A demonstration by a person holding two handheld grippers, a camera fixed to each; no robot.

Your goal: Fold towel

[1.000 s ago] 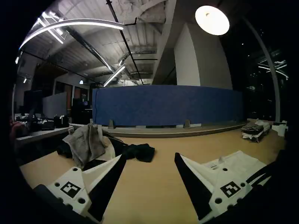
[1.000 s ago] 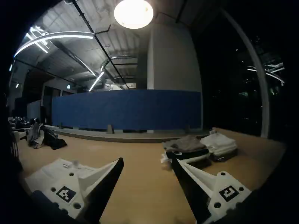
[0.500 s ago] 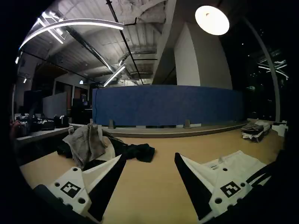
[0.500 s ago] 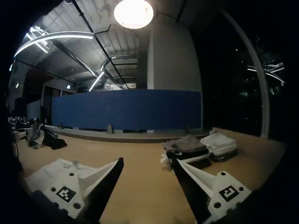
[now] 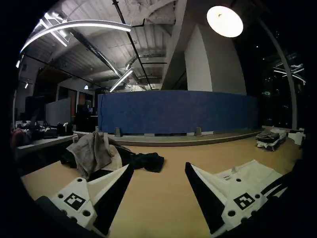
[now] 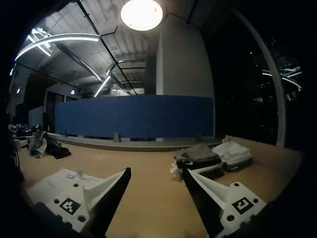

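Wooden table [image 5: 158,198]: runs up to the blue partition [image 5: 174,111].
Heap of unfolded towels [image 5: 90,152], a grey one on top: before the partition's left end, touched by neither gripper.
Stack of folded towels [image 6: 214,156]: before the partition's right end; judged finished.
Left gripper [image 5: 158,164]: fingers spread wide, empty.
Right gripper [image 6: 155,169]: fingers wide, empty.
Progress: part folded, heap remaining, no towel in hand.
Change since a second ago: none apparent.

A grey towel [image 5: 89,152] lies crumpled over dark cloths [image 5: 146,160] (unfolded), well apart from the folded stack [image 6: 233,152].
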